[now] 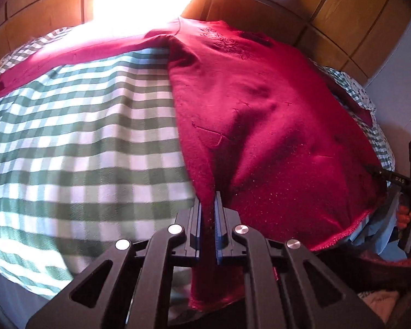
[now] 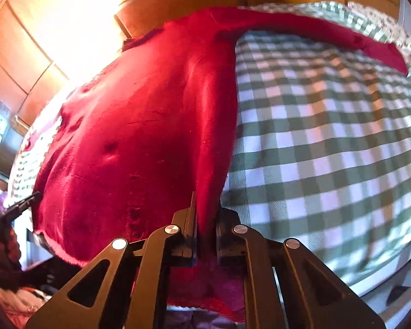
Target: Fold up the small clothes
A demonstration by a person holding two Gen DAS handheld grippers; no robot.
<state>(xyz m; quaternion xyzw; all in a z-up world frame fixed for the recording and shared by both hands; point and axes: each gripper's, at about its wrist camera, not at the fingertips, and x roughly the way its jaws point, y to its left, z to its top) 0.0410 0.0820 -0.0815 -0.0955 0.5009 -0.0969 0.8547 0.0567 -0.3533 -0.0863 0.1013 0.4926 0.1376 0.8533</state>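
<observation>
Left gripper (image 1: 208, 219): black linkage arms, four round silver pins, blue-edged pads. Right gripper (image 2: 207, 219): same black frame, silver pins, triangular cutouts at bottom.

Sunlit wooden panelling (image 1: 342, 8), checked bedcover (image 1: 82, 126)

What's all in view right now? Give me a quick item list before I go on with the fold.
Sweater: one, dark red, spread flat on the cloth, sleeves out to both sides, hem toward the cameras.
Checked cloth: one, green and white, under the sweater.
Wooden panels: brown, behind the surface.
Left gripper: black, shut on the sweater hem at one bottom corner.
Right gripper: black, shut on the hem at the other corner.
</observation>
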